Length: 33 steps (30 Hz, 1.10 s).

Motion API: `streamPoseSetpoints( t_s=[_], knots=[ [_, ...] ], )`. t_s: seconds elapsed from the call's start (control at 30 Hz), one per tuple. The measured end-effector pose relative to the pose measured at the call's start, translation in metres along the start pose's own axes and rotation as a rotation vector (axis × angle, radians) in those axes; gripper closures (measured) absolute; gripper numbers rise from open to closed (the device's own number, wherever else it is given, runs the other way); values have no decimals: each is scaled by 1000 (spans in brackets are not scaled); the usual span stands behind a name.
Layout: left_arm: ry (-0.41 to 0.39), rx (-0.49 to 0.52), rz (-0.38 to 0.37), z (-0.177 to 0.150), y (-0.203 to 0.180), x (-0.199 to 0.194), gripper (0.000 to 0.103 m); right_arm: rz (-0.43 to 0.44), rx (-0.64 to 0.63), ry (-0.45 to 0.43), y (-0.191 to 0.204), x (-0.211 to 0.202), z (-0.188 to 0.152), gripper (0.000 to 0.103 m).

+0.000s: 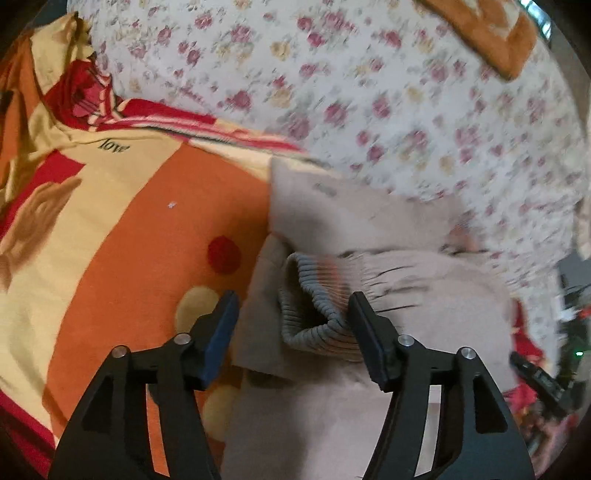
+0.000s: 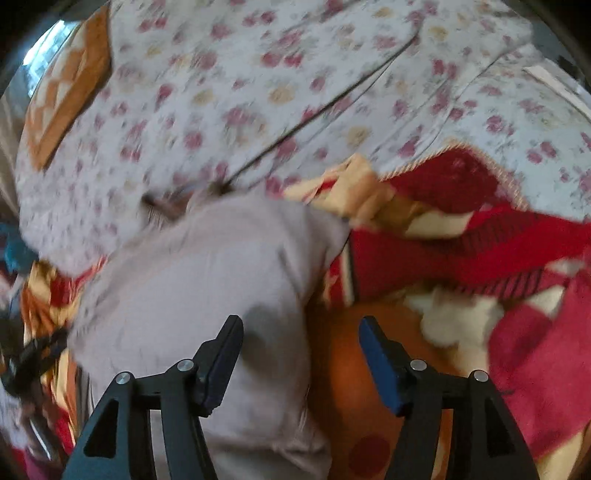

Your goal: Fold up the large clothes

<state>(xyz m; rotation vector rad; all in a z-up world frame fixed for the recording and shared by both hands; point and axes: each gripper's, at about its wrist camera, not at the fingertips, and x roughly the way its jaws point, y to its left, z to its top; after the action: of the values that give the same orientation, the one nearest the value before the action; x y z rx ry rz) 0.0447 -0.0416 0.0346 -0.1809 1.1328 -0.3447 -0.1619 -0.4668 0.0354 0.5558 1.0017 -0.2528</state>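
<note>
A beige sweatshirt (image 1: 369, 229) lies bunched on an orange, red and cream blanket (image 1: 129, 221). Its grey ribbed cuff (image 1: 314, 295) sits between the fingers of my left gripper (image 1: 291, 306), which is open and just above it. In the right wrist view the same garment (image 2: 207, 280) is a pale mound on the left. My right gripper (image 2: 299, 328) is open, its left finger over the garment's edge and its right finger over the orange blanket (image 2: 354, 376). Both views are motion-blurred.
A white floral quilt (image 1: 369, 92) covers the far side of the bed; it also fills the top of the right wrist view (image 2: 258, 92). A rumpled red blanket fold (image 2: 461, 236) lies at the right. An orange patterned cloth (image 1: 491, 33) sits at the far edge.
</note>
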Motion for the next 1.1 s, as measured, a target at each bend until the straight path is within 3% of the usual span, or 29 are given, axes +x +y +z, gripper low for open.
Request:
streamPoseSetpoints(
  t_s=[0.07,0.17,0.27,0.33,0.4,0.47,0.53,0.8,0.87,0.93,1.1],
  knots=[
    [57,17,50,-6,1,18,41,-44,-20,45,-3,19,-7,44],
    [54,-5,20,-10,8,10,41,-120,-2,48,-8,27,-13,46],
    [56,-12,-20,-15,15,-13,41,-73,4,-3,-6,-5,-21,46],
    [44,3,-23,-22,16,-29,41,-29,-6,-10,-4,-18,-27,34],
    [46,10,-30,-33,19,-40,41,8,-18,-7,0,-24,-34,28],
    [64,7,-35,-46,20,-45,41,20,-39,28,6,-14,-43,30],
    [92,12,-35,-65,24,-50,41,11,-61,76,7,7,-48,79],
    [143,74,-4,-128,35,-74,41,-22,-36,25,-8,-10,-63,84],
    [137,80,-2,-137,35,-80,41,-5,-44,9,0,-27,-68,75],
    [129,97,9,-145,33,-87,41,25,-58,-1,5,-48,-79,38],
    [106,128,24,-160,31,-99,41,62,-95,17,13,-84,-125,33]
  ],
)
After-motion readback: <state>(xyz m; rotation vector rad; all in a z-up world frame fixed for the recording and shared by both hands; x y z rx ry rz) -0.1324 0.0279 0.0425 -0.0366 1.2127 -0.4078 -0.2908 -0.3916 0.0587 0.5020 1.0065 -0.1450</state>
